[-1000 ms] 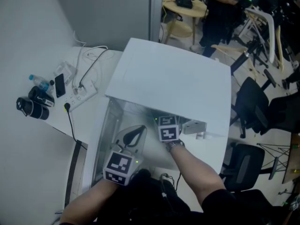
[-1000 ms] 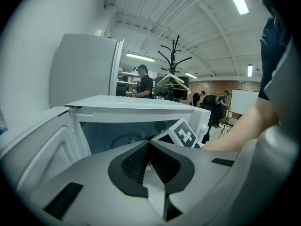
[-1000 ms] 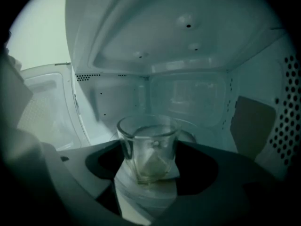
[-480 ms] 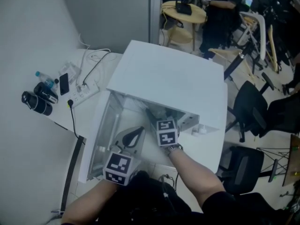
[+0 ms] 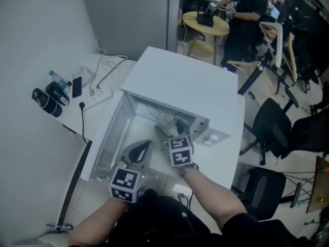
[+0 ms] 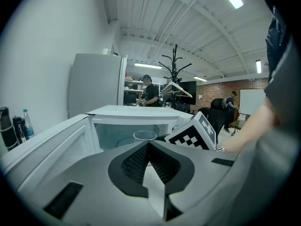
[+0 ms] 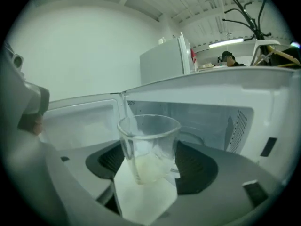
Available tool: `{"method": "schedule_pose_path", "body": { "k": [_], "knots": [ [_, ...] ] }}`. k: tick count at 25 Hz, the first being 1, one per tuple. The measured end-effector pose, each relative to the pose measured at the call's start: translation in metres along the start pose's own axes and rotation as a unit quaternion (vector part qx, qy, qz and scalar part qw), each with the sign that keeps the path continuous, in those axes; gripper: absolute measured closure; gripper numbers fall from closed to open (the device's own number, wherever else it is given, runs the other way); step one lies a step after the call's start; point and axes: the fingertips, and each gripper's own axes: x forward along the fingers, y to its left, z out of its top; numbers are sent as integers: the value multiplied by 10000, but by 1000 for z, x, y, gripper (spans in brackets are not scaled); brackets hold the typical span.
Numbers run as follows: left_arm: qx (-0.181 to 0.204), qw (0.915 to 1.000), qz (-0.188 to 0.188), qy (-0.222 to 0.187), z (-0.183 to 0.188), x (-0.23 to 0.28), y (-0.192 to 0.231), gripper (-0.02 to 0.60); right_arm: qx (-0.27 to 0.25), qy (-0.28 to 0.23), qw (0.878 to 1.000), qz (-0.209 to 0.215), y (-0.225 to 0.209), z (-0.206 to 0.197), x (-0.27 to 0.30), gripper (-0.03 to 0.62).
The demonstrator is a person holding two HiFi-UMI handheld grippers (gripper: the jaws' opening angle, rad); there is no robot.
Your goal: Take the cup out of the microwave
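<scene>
Cup [image 7: 148,147]: clear, upright, pinched between the jaws of the right gripper [image 7: 149,173], one pad on each side of its lower half. Lower part of the cup looks pale and cloudy; can't tell whether that is liquid or the white piece behind it. Upper part clear, nothing poking out.

In the head view the cup [image 5: 165,121] sits just ahead of the right gripper [image 5: 168,134], right at the open front of the microwave [image 5: 180,86]. Can't tell if its base touches the microwave floor.

Microwave cavity [image 7: 211,121] is beyond the cup, vent holes on the wall to the right gripper's right. Nothing else seen inside. Door [image 5: 105,138] swung open, to the left of both grippers.

Left gripper [image 6: 148,142]: jaws pressed together at the tips, nothing between them. It hangs just left of the right gripper, outside the cavity, pointing in; the cup [image 6: 145,135] shows just past its tips.

Well off to the left gripper's left, on the table [image 5: 110,73]: dark bottles [image 5: 47,99], a phone [image 5: 77,86], a power strip [image 5: 96,100] with cables.
</scene>
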Motion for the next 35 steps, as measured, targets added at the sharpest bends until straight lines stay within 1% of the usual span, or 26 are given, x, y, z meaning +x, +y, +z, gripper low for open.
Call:
{"method": "schedule_pose_path", "body": {
  "k": [5,11,15,21,29,35],
  "knots": [
    [-52,9995,266,-134,0,-18,-15,584,-111,-128,9996,230,10,4,-33,230],
    [-86,9983,535,-220,-5,-42,-46,584,-222,-323,9979,512,19,8,-75,230],
    [-107,9973,680,-238,-9,-57,-65,584,-285,-432,9967,627,22,12,-102,230],
    [-155,9957,874,-277,-13,-76,-83,584,-293,-546,9950,788,27,15,-134,230],
    [-117,9951,936,-294,-13,-95,-88,584,-298,-694,9933,870,37,23,-158,230],
    [-98,9961,802,-353,-17,-113,-91,584,-320,-750,9938,757,48,26,-177,230]
  ]
}}
